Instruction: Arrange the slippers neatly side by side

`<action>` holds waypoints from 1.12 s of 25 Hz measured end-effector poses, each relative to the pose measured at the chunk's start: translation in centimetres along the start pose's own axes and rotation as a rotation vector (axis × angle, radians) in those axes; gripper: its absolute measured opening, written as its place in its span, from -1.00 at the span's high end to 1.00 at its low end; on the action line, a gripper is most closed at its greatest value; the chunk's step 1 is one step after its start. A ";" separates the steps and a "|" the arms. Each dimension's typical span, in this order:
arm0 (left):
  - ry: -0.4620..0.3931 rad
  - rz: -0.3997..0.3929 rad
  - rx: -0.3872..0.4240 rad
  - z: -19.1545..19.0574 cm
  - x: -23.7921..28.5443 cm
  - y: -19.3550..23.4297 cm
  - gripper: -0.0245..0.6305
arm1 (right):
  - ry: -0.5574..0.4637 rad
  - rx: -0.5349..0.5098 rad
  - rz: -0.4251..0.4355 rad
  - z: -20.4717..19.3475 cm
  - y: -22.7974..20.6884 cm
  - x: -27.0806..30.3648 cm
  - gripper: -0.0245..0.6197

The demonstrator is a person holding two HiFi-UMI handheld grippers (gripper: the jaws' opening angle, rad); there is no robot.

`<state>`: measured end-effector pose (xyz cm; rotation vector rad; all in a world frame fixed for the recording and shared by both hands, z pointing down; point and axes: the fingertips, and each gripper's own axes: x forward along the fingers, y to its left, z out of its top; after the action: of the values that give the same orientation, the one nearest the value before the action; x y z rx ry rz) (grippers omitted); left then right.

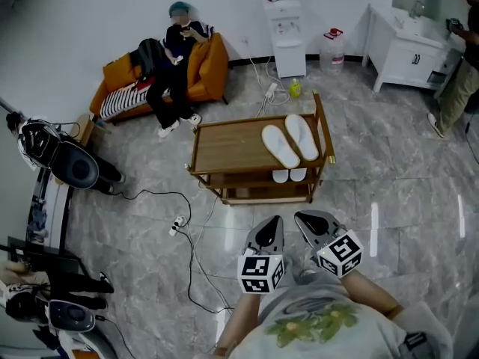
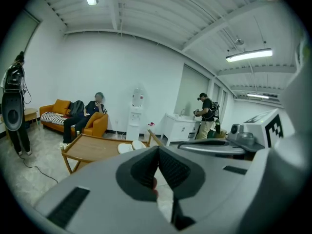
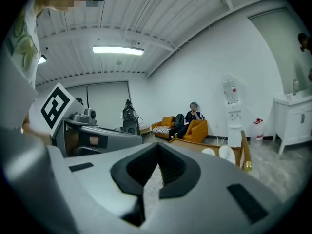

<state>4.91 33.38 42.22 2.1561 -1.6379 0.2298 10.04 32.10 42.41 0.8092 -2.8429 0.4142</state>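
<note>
**Both claws shut and empty, well short of the slippers**

The pair of flat white cloth slippers [image 1: 290, 140] lies on top of the low wooden slatted table [image 1: 224, 148], at its three o'clock end in the head view. They sit just beside each other, long axes running roughly from five to eleven o'clock. The one at three o'clock is set a little further up than its mate. Whether their edges touch cannot be told.

The left gripper [image 1: 271, 226] and the right gripper [image 1: 308, 221] hang close to the person's body at six o'clock. They are well apart from the table, with the slippers at about twelve o'clock from them. In the left gripper view the jaws meet at their tips with nothing between them. The right gripper view shows the same: pads together, holding nothing.

The slippers look thin, light and floppy, so each would likely sag if pinched at the toe or heel. A safer hold is probably the sole's side edge near mid-length, or the rim of the upper. On smooth wood they should also slide under a gentle nudge, which may be enough to even them up.
</note>
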 end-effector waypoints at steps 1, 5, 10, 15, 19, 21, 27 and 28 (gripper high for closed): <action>0.001 -0.004 -0.001 0.4 0.5 1.1 0.87 | 0.011 -0.002 -0.010 0.2 -0.3 1.3 0.90; 0.013 -0.029 -0.001 2.8 2.4 5.3 0.87 | 0.007 0.003 -0.035 2.3 -1.0 5.7 0.90; 0.024 -0.077 0.023 5.8 4.5 9.6 0.87 | 0.011 0.003 -0.095 4.4 -2.6 10.3 0.90; 0.050 -0.127 0.035 6.4 6.4 12.7 0.87 | 0.036 0.032 -0.153 4.0 -3.7 13.1 0.90; 0.090 -0.124 0.046 5.7 7.8 14.8 0.87 | 0.059 0.046 -0.201 2.9 -4.5 14.6 0.90; 0.100 -0.134 0.030 5.4 8.1 15.4 0.87 | 0.081 0.039 -0.218 2.5 -4.7 15.0 0.90; 0.115 -0.140 -0.005 5.6 9.8 17.1 0.87 | 0.090 0.040 -0.225 3.8 -6.1 16.9 0.90; 0.116 -0.142 -0.007 5.9 10.1 17.2 0.87 | 0.086 0.043 -0.224 4.2 -6.5 17.3 0.90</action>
<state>-9.22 18.29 44.69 2.1990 -1.4144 0.2994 -1.38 17.03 43.75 1.0769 -2.6348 0.4668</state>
